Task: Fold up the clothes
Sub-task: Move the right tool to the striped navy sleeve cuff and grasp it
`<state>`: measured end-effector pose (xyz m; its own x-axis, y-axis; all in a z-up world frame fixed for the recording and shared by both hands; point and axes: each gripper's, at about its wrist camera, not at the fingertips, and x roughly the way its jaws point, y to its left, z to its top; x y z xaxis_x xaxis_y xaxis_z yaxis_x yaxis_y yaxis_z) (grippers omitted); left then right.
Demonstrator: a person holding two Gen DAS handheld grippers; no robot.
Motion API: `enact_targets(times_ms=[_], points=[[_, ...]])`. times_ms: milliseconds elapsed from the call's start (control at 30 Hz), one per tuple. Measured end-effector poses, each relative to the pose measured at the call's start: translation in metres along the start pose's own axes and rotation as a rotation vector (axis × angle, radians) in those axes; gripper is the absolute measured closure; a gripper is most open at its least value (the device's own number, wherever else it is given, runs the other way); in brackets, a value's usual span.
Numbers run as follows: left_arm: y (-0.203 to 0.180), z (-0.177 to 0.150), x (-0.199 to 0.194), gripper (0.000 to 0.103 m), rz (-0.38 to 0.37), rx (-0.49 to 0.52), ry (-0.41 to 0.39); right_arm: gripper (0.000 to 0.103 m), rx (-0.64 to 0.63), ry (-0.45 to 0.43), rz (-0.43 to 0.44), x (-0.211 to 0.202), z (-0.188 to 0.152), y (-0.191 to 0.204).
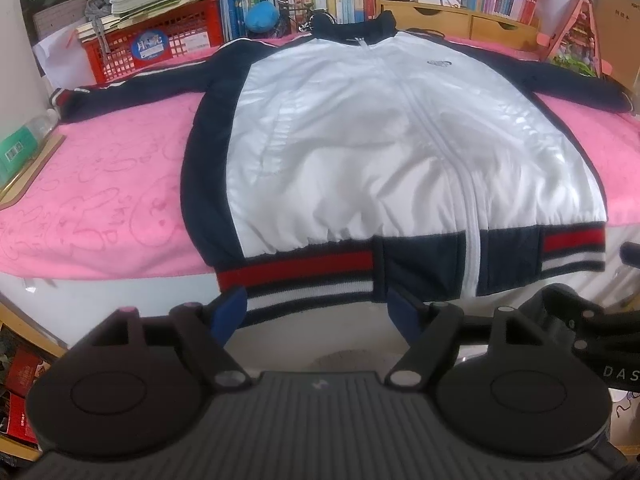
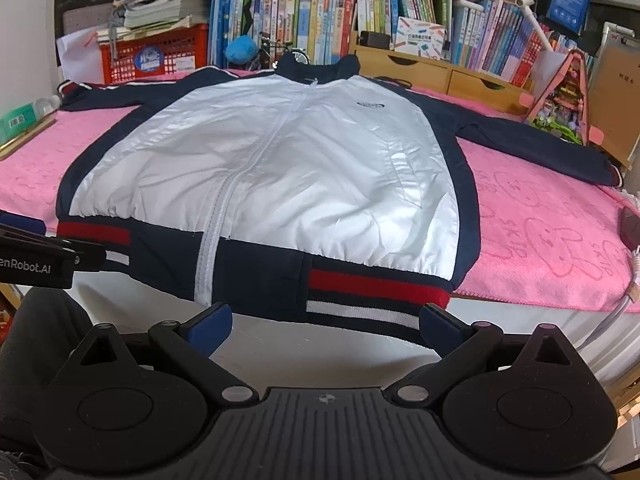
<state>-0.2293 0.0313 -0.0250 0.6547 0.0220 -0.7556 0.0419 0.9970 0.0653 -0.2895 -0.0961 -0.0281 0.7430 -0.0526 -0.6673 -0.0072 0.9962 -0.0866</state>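
Observation:
A zipped jacket (image 1: 360, 152) (image 2: 280, 168) with a white front, navy sleeves and a red, white and navy striped hem lies face up on a pink towel (image 1: 100, 184) (image 2: 540, 232). Its collar is at the far side and its sleeves are spread out left and right. The hem hangs slightly over the table's near edge. My left gripper (image 1: 316, 312) is open just in front of the hem's left half, with the hem's edge between its blue fingertips (image 1: 230, 308). My right gripper (image 2: 326, 326) is open in front of the hem's right half, its pads apart from the cloth.
A red crate (image 1: 160, 48) with stacked papers stands at the back left. A row of books (image 2: 320, 20), a wooden drawer unit (image 2: 440, 72) and a blue plush toy (image 1: 262, 16) line the back. A pink toy house (image 2: 564, 96) stands at the back right. A bottle (image 1: 40, 124) lies at the far left.

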Motion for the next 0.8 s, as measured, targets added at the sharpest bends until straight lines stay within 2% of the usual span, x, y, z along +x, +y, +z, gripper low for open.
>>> enact_targets(times_ms=[100,233,300,467,533,633,800], points=[[0.003,0.009,0.0,0.026,-0.02,-0.007,-0.034,0.002,-0.019,-0.018,-0.016,0.0,0.002,-0.004],[0.011,0.037,0.001,0.022,-0.032,-0.023,-0.163,0.002,0.018,-0.174,-0.028,0.0,0.022,-0.045],[0.015,0.054,0.007,0.022,-0.032,-0.036,-0.225,0.002,0.116,-0.268,-0.085,0.008,0.039,-0.09],[0.023,0.093,0.039,0.022,-0.003,-0.077,-0.27,0.003,0.458,-0.434,-0.146,0.041,0.074,-0.239],[0.027,0.108,0.056,0.022,-0.005,-0.112,-0.274,0.005,0.582,-0.449,-0.175,0.06,0.086,-0.298],[0.035,0.123,0.082,0.022,-0.031,-0.159,-0.277,0.008,0.717,-0.436,-0.239,0.098,0.107,-0.365],[0.042,0.148,0.121,0.022,-0.095,-0.098,-0.286,0.011,0.816,-0.369,-0.342,0.174,0.135,-0.439]])
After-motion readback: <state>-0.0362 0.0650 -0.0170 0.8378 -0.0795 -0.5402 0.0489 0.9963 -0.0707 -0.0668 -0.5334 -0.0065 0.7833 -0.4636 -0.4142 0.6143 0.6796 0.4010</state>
